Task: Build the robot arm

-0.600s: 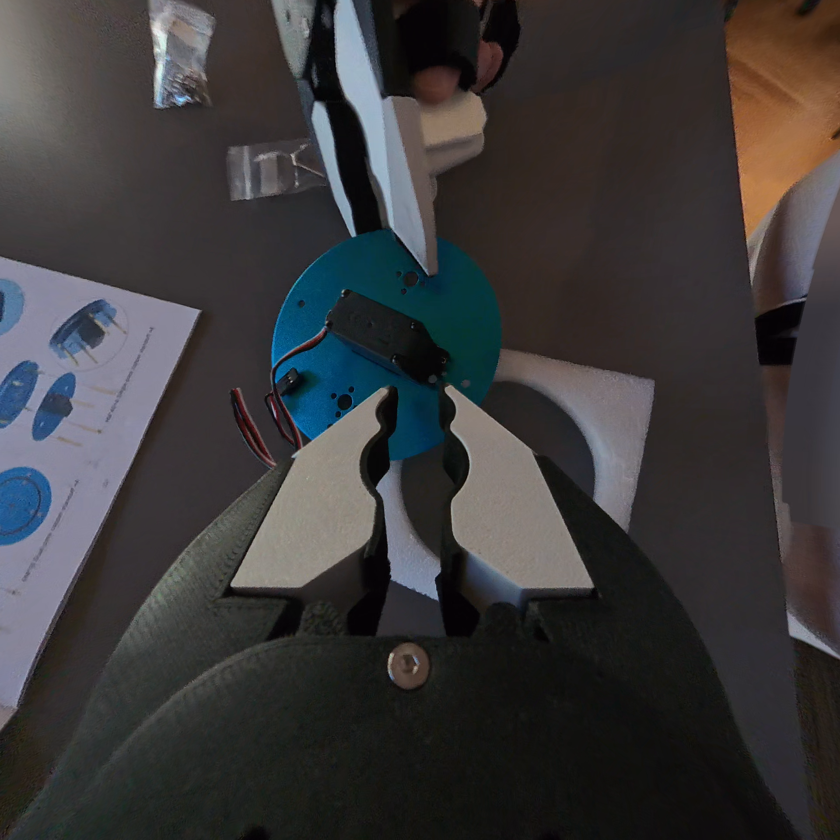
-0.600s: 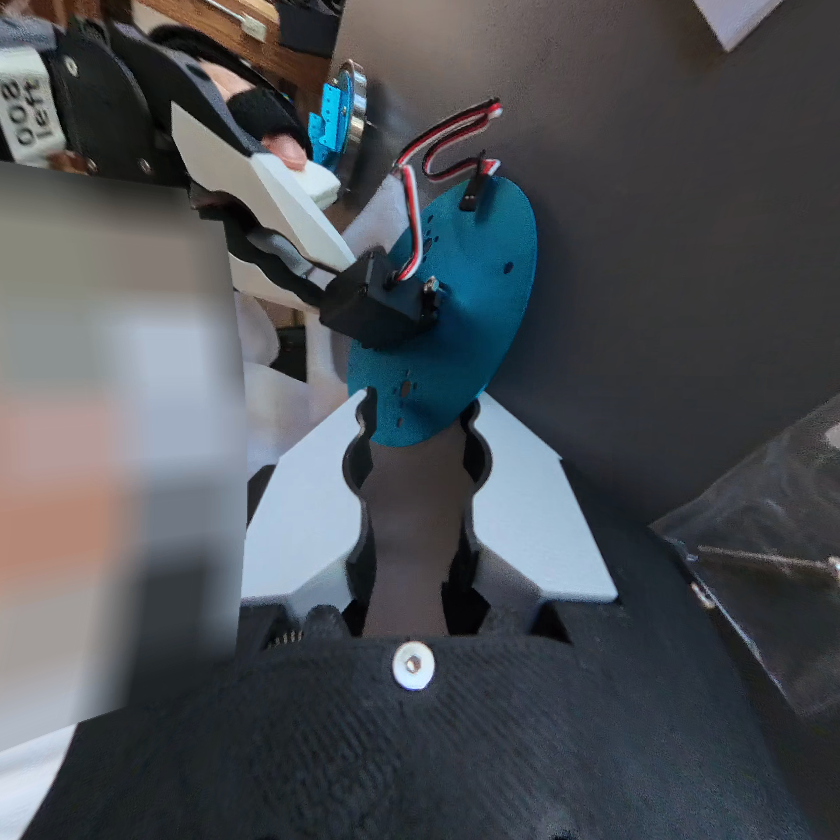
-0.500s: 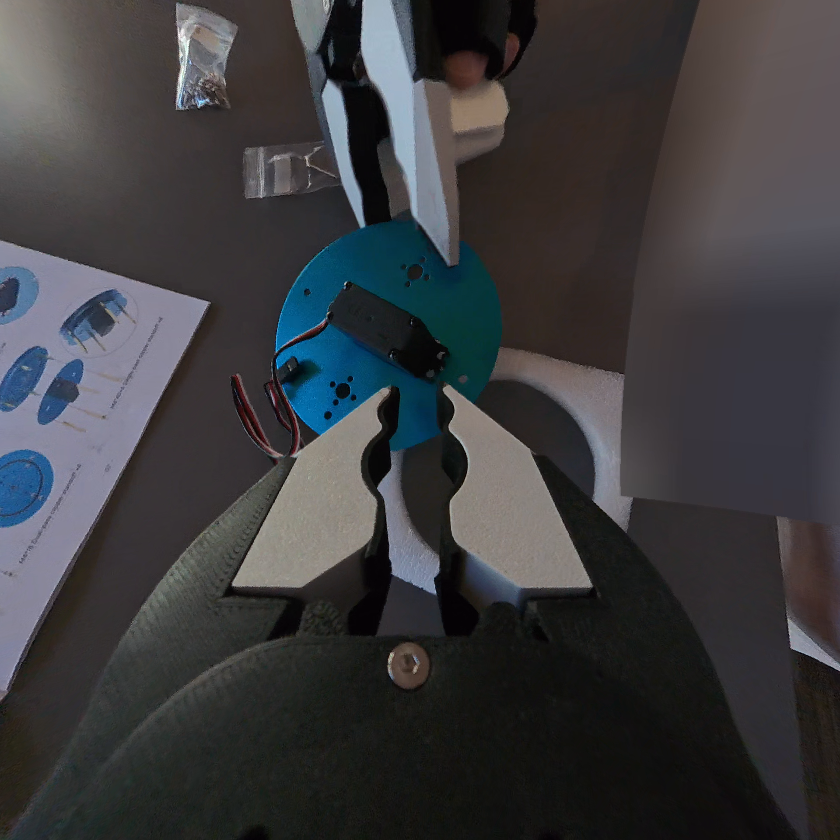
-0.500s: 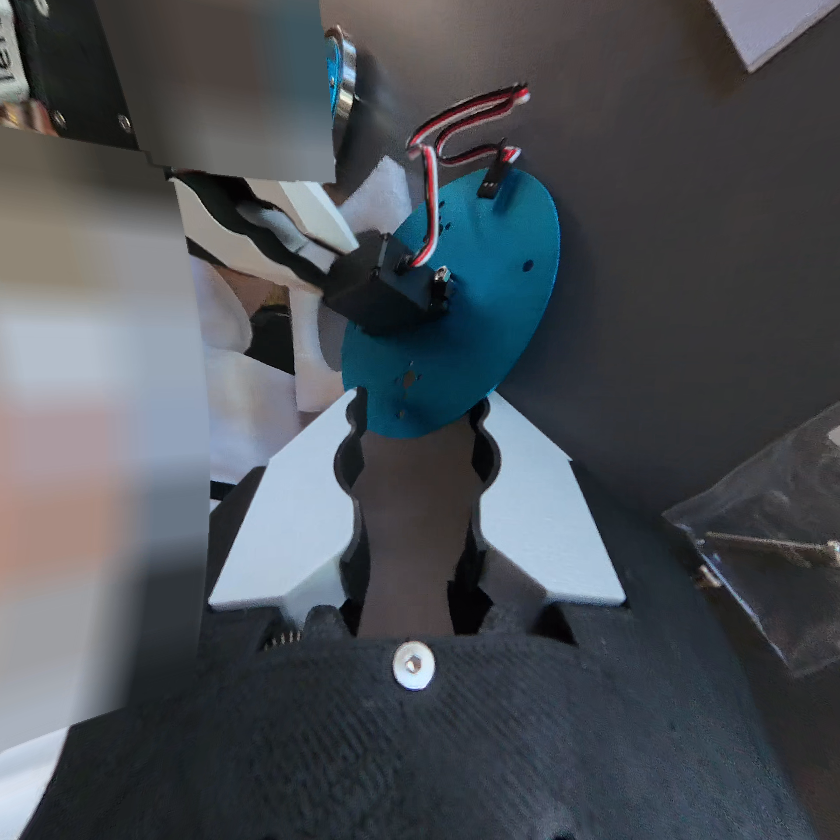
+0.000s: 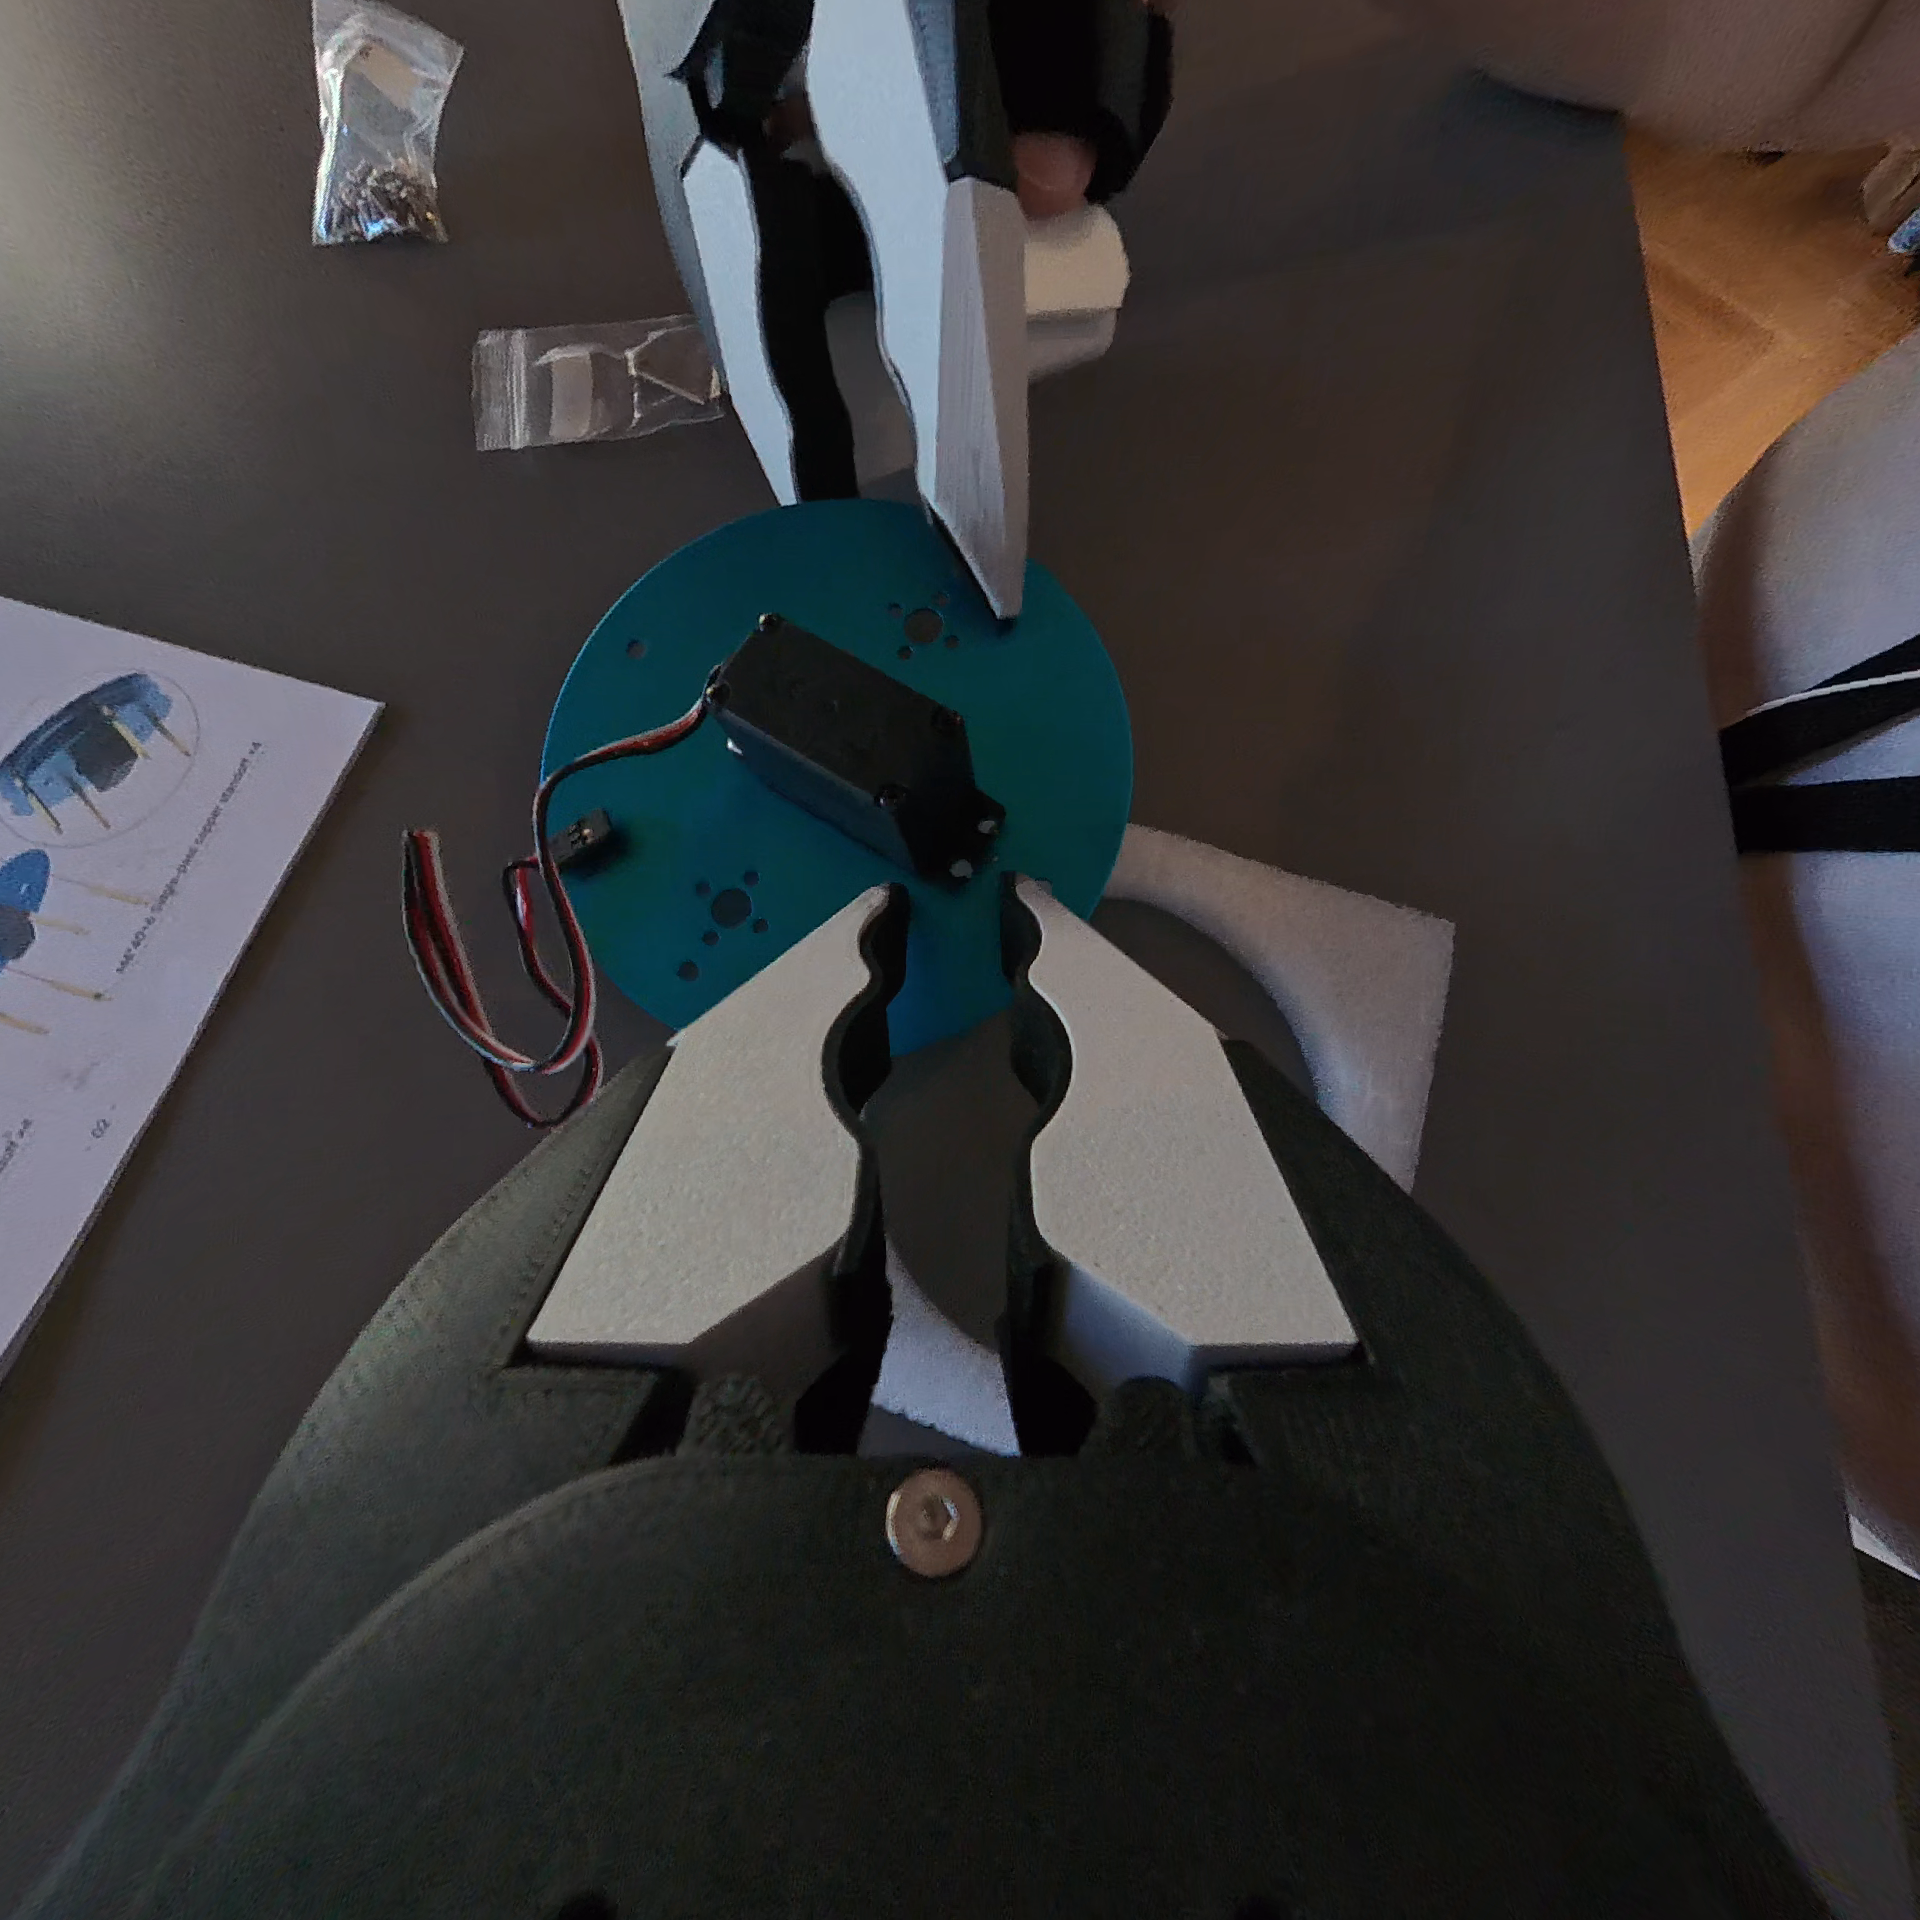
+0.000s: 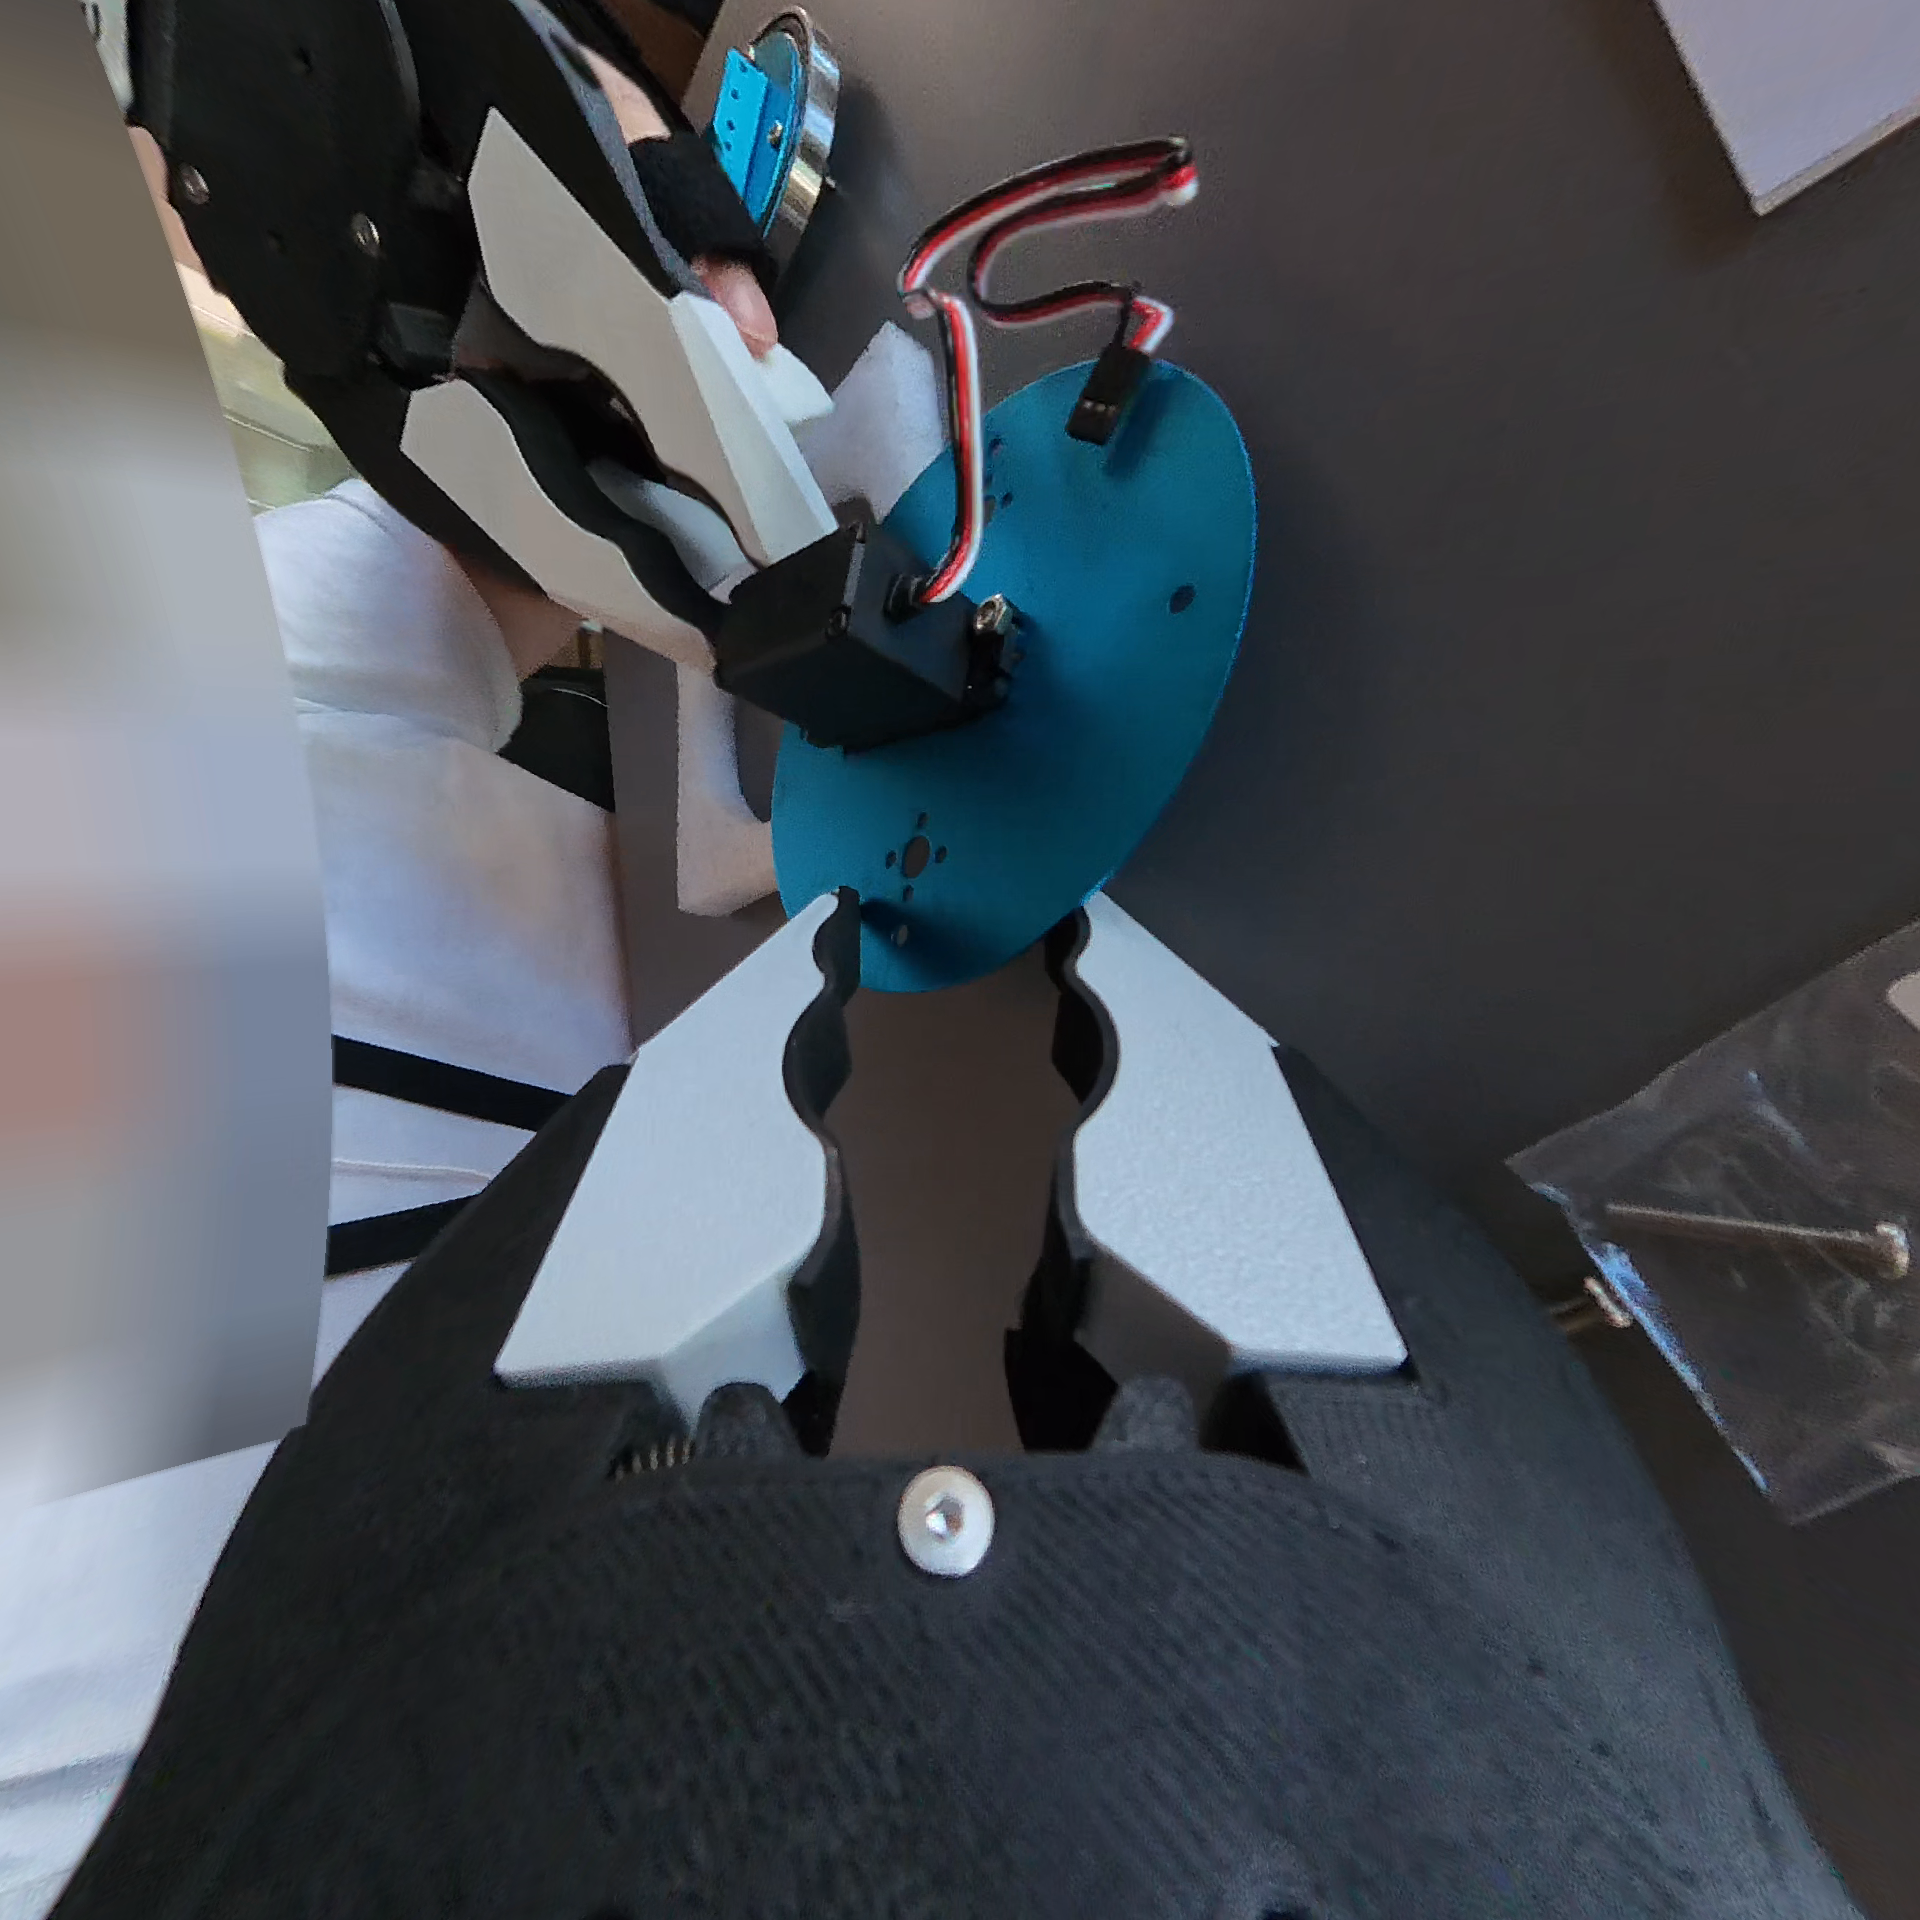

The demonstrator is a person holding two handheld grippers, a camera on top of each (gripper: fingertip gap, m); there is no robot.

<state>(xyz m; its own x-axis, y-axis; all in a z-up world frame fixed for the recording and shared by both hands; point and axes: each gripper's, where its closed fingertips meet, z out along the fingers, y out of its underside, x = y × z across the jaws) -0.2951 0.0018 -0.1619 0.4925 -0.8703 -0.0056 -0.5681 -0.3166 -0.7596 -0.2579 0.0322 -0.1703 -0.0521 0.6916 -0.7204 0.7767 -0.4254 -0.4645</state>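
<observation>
A blue round plate carries a black servo with a red, white and black wire ending in a black plug. My left gripper is at the plate's near edge, jaws narrowly apart, closed on the servo's near end. In the right wrist view its tips flank the servo. The plate is tilted off the dark table. My right gripper is open around the plate's edge. In the left wrist view one of its fingers rests on top and the other passes under.
White foam with a round cutout lies under the plate's right side. An instruction sheet lies left. Two small hardware bags lie at the back. A bag with long screws lies right. A blue and silver round part stands behind. My right fingertips sit around 6 cm from my left ones.
The plate has turned slightly, showing more of its face to the right wrist view. Both grippers keep their places at its edges and the same jaw gaps.
</observation>
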